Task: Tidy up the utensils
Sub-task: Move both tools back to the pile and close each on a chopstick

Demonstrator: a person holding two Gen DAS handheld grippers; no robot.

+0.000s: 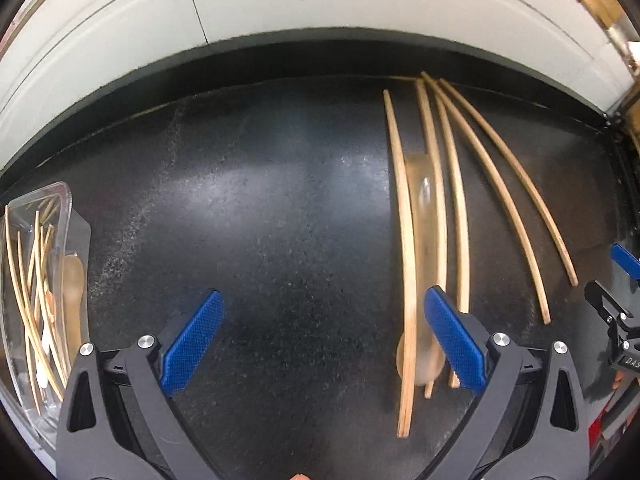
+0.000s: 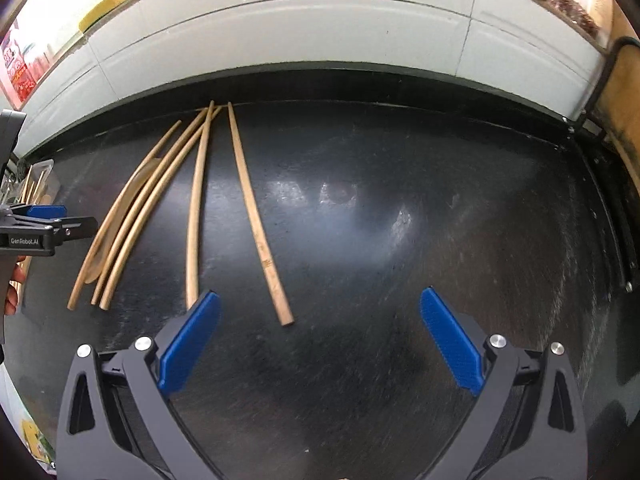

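You are hovering left gripper (image 1: 322, 338) wide open, gripping nothing, over dark counter (image 1: 260, 220); right gripper (image 2: 320, 338) likewise spread and empty. Chopsticks (image 1: 452, 208) are lying fanned on counter by your left gripper's right finger, pale spoon (image 1: 424, 240) tucked among them. Risk: closing here, you may be pinching several sticks at once or rolling them off. Clear tray (image 1: 60, 216) at far left is cut off; contents hard to make out.

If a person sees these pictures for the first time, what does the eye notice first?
Probably the wooden chopsticks fanned out loose on the black countertop, with a pale spoon lying among them. Next, the clear container at the far left, already holding utensils. Both the left tool and right tool are open.
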